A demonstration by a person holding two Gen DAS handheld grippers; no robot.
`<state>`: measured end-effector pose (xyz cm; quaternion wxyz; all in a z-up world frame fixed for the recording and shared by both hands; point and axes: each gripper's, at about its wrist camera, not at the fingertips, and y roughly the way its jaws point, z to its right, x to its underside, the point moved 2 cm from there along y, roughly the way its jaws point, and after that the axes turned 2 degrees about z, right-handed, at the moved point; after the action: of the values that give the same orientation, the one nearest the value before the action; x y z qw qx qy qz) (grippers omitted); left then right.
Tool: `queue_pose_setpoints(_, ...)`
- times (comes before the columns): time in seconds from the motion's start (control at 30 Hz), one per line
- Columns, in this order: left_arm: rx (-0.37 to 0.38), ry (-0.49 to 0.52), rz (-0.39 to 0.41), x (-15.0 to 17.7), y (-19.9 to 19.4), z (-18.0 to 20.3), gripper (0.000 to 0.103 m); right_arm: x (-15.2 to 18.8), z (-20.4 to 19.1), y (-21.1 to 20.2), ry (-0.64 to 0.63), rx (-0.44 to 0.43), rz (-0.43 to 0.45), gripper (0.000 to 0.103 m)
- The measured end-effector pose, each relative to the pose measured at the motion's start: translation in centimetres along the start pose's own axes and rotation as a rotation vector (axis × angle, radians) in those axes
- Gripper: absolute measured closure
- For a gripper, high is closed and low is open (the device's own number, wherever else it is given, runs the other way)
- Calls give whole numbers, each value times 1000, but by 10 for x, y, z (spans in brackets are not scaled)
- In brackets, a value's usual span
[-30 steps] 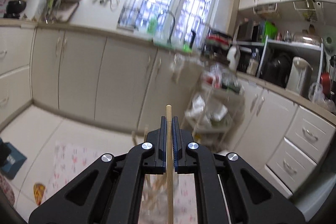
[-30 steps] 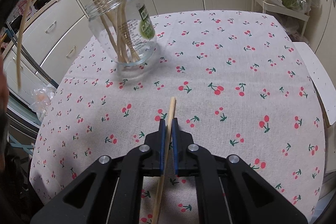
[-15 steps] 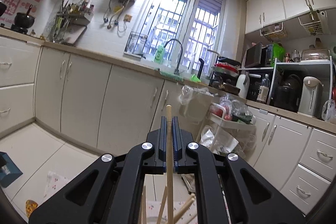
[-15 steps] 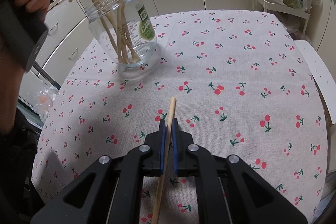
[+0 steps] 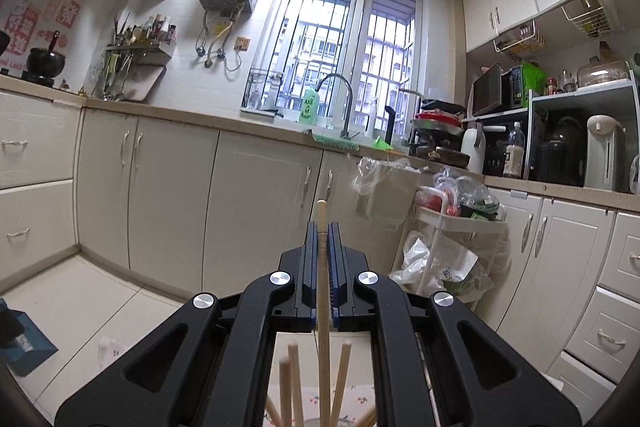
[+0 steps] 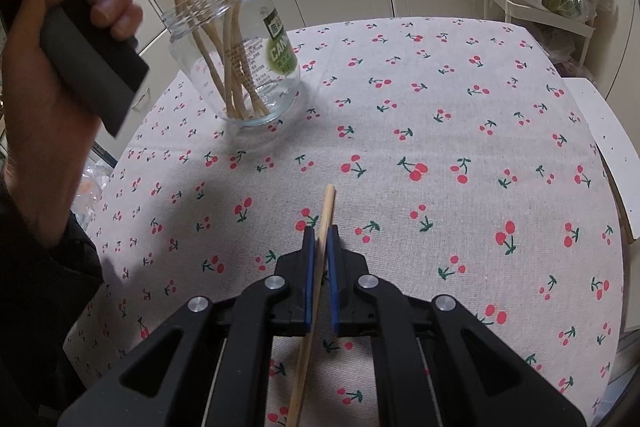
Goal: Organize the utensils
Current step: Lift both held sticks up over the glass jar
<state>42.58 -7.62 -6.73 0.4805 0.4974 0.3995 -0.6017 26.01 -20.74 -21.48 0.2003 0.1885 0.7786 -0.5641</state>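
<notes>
The left tongs (image 5: 320,231) are clamped on one upright chopstick (image 5: 322,291), poised directly above the glass jar (image 6: 236,67) where other chopsticks (image 6: 224,39) already stand; the step in hand looks like dropping it in; the right tongs (image 6: 319,239) grip another chopstick (image 6: 325,211) over the cherry-print counter (image 6: 460,131), well this side of the jar; next, the left tongs likely need to lower and part.

Each hand-held gripper, the left (image 5: 321,227) and the right (image 6: 320,233), is matte black with two angular linkage arms carrying round silver screws, blue pads lining the narrow fingers, and a black block handle, while the person's left hand (image 6: 52,75) emerges from a dark sleeve (image 6: 44,291).
</notes>
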Motion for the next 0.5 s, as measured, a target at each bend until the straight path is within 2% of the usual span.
queue_pose_setpoints(0.17, 10, 30, -30, 13, -2, 0, 98, -1, 3, 0, 16, -17, -7, 96)
queue_pose_setpoints(0.5, 18, 57, -52, 19, -7, 3, 98, 0, 1, 1, 20, -23, -9, 96)
